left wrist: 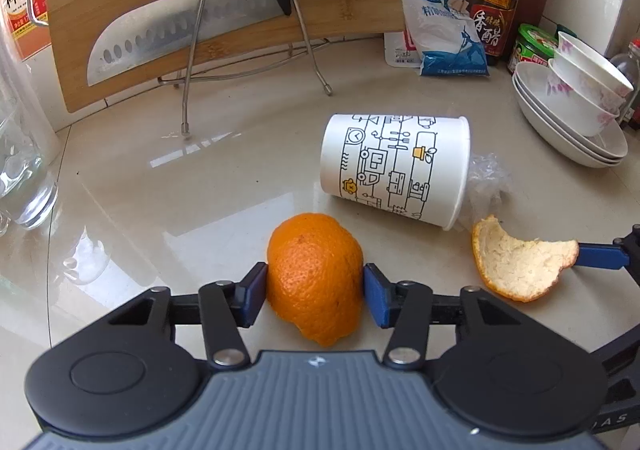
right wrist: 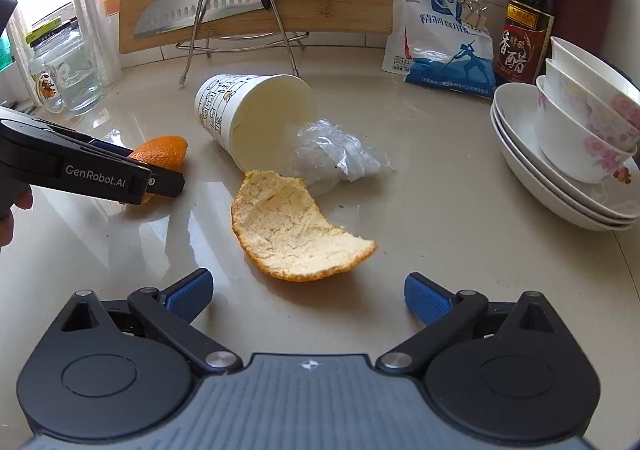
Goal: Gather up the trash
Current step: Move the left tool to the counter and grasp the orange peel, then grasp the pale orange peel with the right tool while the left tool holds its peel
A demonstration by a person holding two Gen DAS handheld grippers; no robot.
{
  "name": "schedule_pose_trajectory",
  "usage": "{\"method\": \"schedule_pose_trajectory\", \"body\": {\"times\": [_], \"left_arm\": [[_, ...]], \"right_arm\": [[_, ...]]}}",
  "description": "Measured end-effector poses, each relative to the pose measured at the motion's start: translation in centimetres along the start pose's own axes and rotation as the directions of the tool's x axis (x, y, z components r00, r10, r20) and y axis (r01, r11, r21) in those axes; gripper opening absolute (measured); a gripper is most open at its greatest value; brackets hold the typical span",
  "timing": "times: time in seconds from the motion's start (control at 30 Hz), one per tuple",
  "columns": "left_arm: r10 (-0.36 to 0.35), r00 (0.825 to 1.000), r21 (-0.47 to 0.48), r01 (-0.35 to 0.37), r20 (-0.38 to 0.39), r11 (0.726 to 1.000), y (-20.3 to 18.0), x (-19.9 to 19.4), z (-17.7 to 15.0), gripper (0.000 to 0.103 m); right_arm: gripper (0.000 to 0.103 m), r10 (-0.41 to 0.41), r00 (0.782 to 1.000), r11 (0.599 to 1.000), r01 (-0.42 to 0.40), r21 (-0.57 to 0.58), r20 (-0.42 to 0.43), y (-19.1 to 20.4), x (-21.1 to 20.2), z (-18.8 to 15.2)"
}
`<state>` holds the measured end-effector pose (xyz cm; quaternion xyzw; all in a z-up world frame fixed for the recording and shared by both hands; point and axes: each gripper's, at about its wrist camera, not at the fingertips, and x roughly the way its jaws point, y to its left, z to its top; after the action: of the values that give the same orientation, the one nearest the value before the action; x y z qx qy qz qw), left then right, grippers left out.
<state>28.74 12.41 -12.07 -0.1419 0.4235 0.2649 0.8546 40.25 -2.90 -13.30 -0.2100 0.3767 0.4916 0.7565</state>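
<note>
A glossy pale stone surface [left wrist: 160, 185] is shown from two wrist cameras, with a white printed paper cup [left wrist: 394, 165] tipped on its side as the landmark. Just in front of the cup, a domed piece of orange peel, skin side up [left wrist: 316, 276], is set between the blue pads of the left tongs [left wrist: 316, 284]; the pads are seen touching both its sides, about half closed, so the grasping step is judged to be in hand. The dome's long axis runs from the cup back toward the camera, with its pointed end nearest the camera.

To the right of the cup's mouth, a curved piece of orange peel, white pith up [right wrist: 294, 228], lies apart from the wide-open, empty right tongs [right wrist: 308, 294], which are held just short of it. Its long axis runs diagonally away from the cup's mouth, tapering to the right. A crumpled clear plastic wrapper [right wrist: 336, 153] lies at the cup's mouth.

Next, a lift of the gripped peel is called for, and the right tongs must be brought forward over the pith-up piece.
</note>
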Motion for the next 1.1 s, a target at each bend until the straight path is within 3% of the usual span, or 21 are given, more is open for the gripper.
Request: {"method": "schedule_pose_trajectory", "body": {"times": [0.27, 0.47, 0.83, 1.1], "left_arm": [[-0.01, 1.0, 0.008, 0.01, 0.01, 1.0, 0.4, -1.1, 0.0, 0.047], [-0.019, 1.0, 0.011, 0.019, 0.01, 1.0, 0.5, -1.0, 0.1, 0.047], [-0.038, 0.999, 0.07, 0.038, 0.005, 0.997, 0.5, -1.2, 0.0, 0.047], [-0.071, 0.997, 0.152, 0.071, -0.007, 0.986, 0.2, -1.8, -0.1, 0.046]], "right_arm": [[0.102, 0.017, 1.0, 0.997, -0.017, -0.074, 0.003, 0.4, 1.0, 0.9], [0.095, 0.043, 0.999, 0.992, -0.042, -0.118, 0.003, 0.6, 1.4, 1.6], [0.059, 0.054, 0.998, 0.986, -0.057, -0.154, -0.021, 1.0, 0.9, 2.3], [0.049, 0.039, 0.999, 0.99, -0.04, -0.132, -0.013, 1.1, -0.1, 2.1]]}}
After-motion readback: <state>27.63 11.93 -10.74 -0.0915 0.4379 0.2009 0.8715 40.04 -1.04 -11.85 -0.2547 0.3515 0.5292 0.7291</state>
